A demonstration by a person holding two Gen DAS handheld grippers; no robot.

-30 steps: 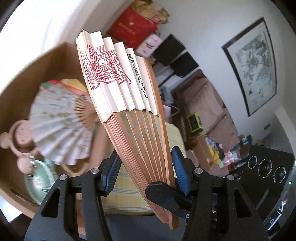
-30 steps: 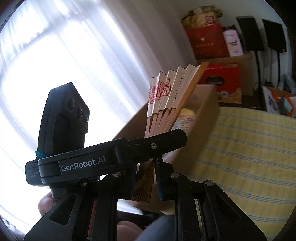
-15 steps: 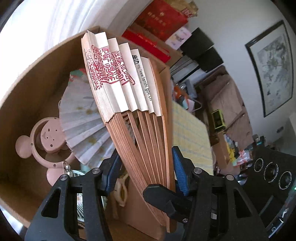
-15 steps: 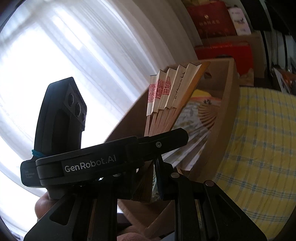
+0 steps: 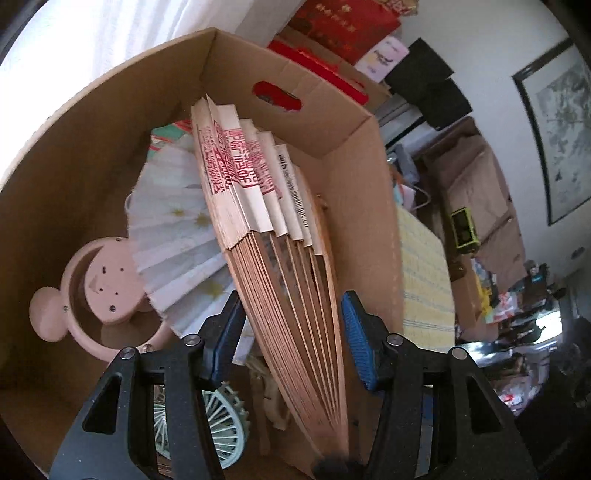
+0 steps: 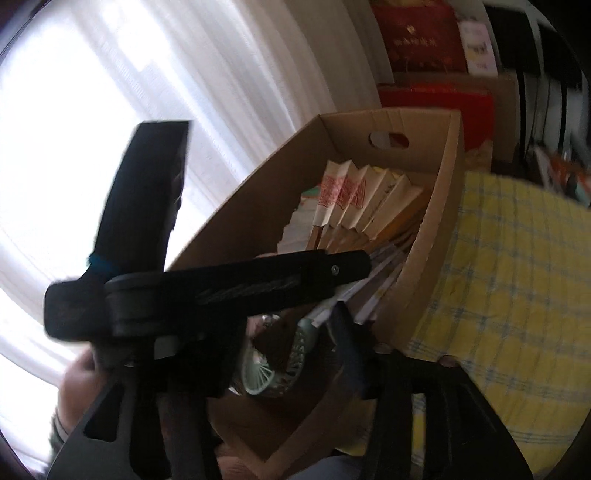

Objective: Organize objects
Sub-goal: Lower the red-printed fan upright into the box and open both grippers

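Note:
A half-folded bamboo folding fan [image 5: 280,266] with cream paper and red print stands inside the cardboard box [image 5: 343,110], leaning on its right wall. My left gripper [image 5: 290,332] is open; its blue pads flank the fan's ribs with a gap on the right. The fan also shows in the right wrist view [image 6: 354,206]. My right gripper [image 6: 295,354] sits above the box's near end, jaws apart and empty, with the left gripper's body crossing in front of it.
The box also holds a white open fan [image 5: 173,236], a pink round handheld fan [image 5: 92,291] and a mint-green fan [image 5: 218,424]. A yellow checked cloth [image 6: 517,295] lies right of the box. Red boxes [image 5: 343,22] stand behind it.
The bamboo fan went down into the box. The right gripper let go of it and pulled back; the left gripper's jaws widened around it.

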